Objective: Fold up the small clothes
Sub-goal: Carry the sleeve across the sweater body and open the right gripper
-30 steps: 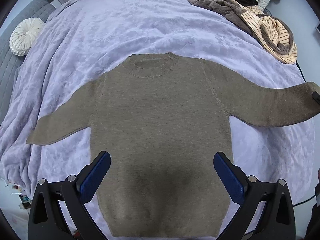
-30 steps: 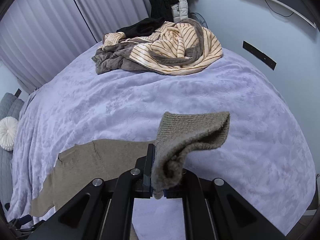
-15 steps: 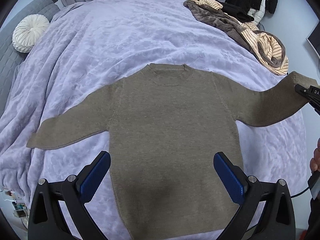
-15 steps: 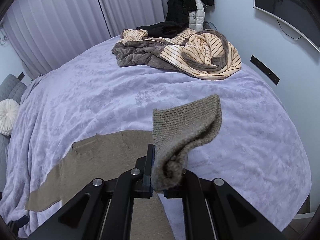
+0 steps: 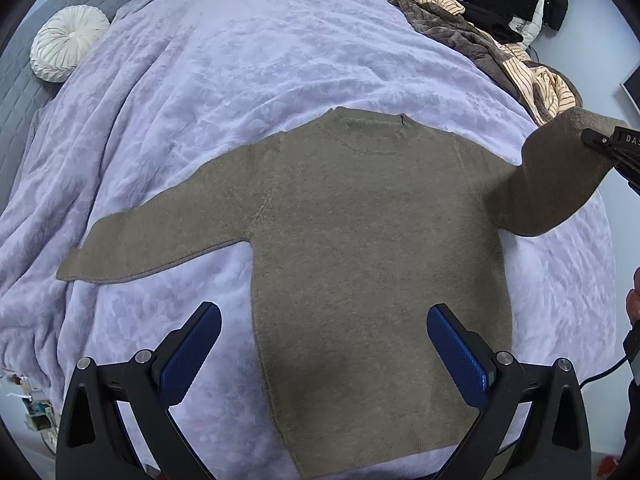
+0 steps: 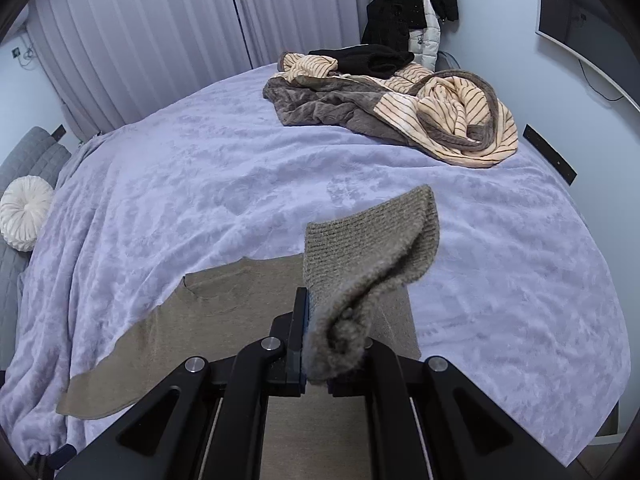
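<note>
An olive-brown knit sweater (image 5: 368, 232) lies flat, front up, on the lilac bedspread (image 5: 240, 60), neck away from me. Its left sleeve (image 5: 152, 236) is spread out flat. My right gripper (image 6: 334, 354) is shut on the cuff of the right sleeve (image 6: 372, 248) and holds it lifted above the bed; it shows at the right edge of the left wrist view (image 5: 600, 144). My left gripper (image 5: 324, 344) is open and empty, hovering above the sweater's lower half, blue pads (image 5: 192, 352) on either side of the hem area.
A pile of striped cream and brown clothes (image 6: 400, 112) with a black garment (image 6: 360, 58) lies at the far right of the bed. A round white cushion (image 5: 68, 48) sits on a grey sofa at the left. Curtains (image 6: 160, 40) and a hanging jacket (image 6: 408, 4) stand behind.
My right gripper has lifted the right sleeve and carried it inward toward the sweater body. My left gripper has risen and pulled back, so more of the bed shows.
</note>
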Available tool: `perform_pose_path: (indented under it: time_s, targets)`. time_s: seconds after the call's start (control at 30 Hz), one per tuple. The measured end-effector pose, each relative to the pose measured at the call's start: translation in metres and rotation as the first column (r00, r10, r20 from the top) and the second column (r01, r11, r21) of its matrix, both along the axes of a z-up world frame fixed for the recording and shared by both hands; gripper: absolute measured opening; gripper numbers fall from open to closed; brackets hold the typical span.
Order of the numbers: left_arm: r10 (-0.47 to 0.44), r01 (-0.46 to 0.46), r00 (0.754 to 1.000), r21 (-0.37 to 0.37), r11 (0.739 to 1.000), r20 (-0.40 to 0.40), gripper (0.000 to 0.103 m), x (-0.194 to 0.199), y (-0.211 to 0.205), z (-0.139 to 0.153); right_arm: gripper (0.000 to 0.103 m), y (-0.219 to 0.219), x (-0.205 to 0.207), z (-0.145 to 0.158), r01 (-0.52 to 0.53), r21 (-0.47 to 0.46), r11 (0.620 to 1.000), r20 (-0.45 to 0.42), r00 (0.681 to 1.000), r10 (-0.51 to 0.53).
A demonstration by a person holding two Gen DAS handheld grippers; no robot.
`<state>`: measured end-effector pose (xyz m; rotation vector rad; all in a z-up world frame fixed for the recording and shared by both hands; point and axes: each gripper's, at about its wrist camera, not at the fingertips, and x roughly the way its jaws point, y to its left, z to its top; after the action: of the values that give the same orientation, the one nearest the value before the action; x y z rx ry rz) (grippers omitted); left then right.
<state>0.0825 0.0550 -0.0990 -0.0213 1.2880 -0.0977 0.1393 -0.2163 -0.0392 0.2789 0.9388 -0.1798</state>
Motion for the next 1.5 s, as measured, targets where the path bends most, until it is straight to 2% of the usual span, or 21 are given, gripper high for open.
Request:
perform_pose_path:
  time_s: [0.23, 0.5, 0.63, 0.8, 0.87, 0.97, 1.07, 1.13, 1.17, 1.23, 1.27, 1.33, 1.37, 1.43, 1.5]
  targets:
    - [0.021, -0.021, 1.0, -0.003, 1.0, -0.016, 0.103, 0.003, 0.025, -0.007, 0.007, 0.059, 0.022, -0.019, -0.077, -0.027, 0.997, -0.041, 0.996, 0.076]
    - [0.05, -0.049, 0.998, 0.025, 0.998, -0.047, 0.103, 0.007, 0.056, -0.019, 0.007, 0.138, 0.054, -0.071, -0.168, -0.085, 0.982, -0.127, 0.979, 0.157]
    - [0.07, -0.068, 0.995, 0.031, 0.997, -0.074, 0.103, 0.008, 0.07, -0.029, 0.007, 0.175, 0.069, -0.113, -0.238, -0.129, 0.963, -0.208, 0.956, 0.209]
    - [0.099, -0.095, 0.989, 0.036, 0.995, -0.11, 0.103, 0.01, 0.082, -0.042, 0.007, 0.21, 0.072, -0.151, -0.318, -0.123, 0.94, -0.272, 0.922, 0.276]
    - [0.11, -0.106, 0.987, 0.039, 0.994, -0.118, 0.103, 0.01, 0.086, -0.046, 0.007, 0.222, 0.076, -0.164, -0.35, -0.094, 0.932, -0.29, 0.905, 0.31]
    - [0.128, -0.123, 0.984, 0.045, 0.991, -0.128, 0.103, 0.012, 0.091, -0.05, 0.013, 0.24, 0.081, -0.182, -0.406, -0.026, 0.914, -0.332, 0.866, 0.375]
    - [0.148, -0.145, 0.978, 0.033, 0.989, -0.149, 0.103, 0.015, 0.094, -0.056, 0.024, 0.265, 0.076, -0.186, -0.508, 0.026, 0.861, -0.328, 0.809, 0.487]
    - [0.155, -0.153, 0.974, 0.028, 0.988, -0.163, 0.103, 0.018, 0.094, -0.06, 0.048, 0.277, 0.07, -0.179, -0.557, 0.055, 0.828, -0.304, 0.781, 0.546]
    - [0.158, -0.156, 0.973, 0.026, 0.987, -0.169, 0.103, 0.02, 0.093, -0.062, 0.052, 0.277, 0.068, -0.171, -0.566, 0.057, 0.822, -0.282, 0.781, 0.557]
    - [0.167, -0.167, 0.969, 0.015, 0.986, -0.182, 0.103, 0.022, 0.094, -0.065, 0.059, 0.261, 0.068, -0.154, -0.536, 0.041, 0.843, -0.239, 0.814, 0.529]
    - [0.174, -0.175, 0.966, 0.009, 0.984, -0.189, 0.103, 0.023, 0.094, -0.067, 0.061, 0.243, 0.071, -0.149, -0.491, 0.027, 0.871, -0.23, 0.845, 0.484]
    - [0.189, -0.193, 0.961, 0.001, 0.981, -0.202, 0.103, 0.025, 0.097, -0.071, 0.068, 0.198, 0.079, -0.149, -0.378, -0.01, 0.926, -0.237, 0.9, 0.365]
    - [0.2, -0.204, 0.957, 0.0, 0.979, -0.21, 0.103, 0.026, 0.098, -0.074, 0.069, 0.17, 0.084, -0.156, -0.306, -0.064, 0.95, -0.269, 0.922, 0.278]
    - [0.222, -0.227, 0.95, 0.003, 0.974, -0.221, 0.103, 0.027, 0.103, -0.08, 0.069, 0.123, 0.096, -0.179, -0.211, -0.193, 0.958, -0.354, 0.926, 0.133]
    - [0.248, -0.253, 0.942, 0.009, 0.967, -0.228, 0.103, 0.027, 0.11, -0.084, 0.069, 0.085, 0.104, -0.211, -0.174, -0.342, 0.924, -0.442, 0.897, 0.005]
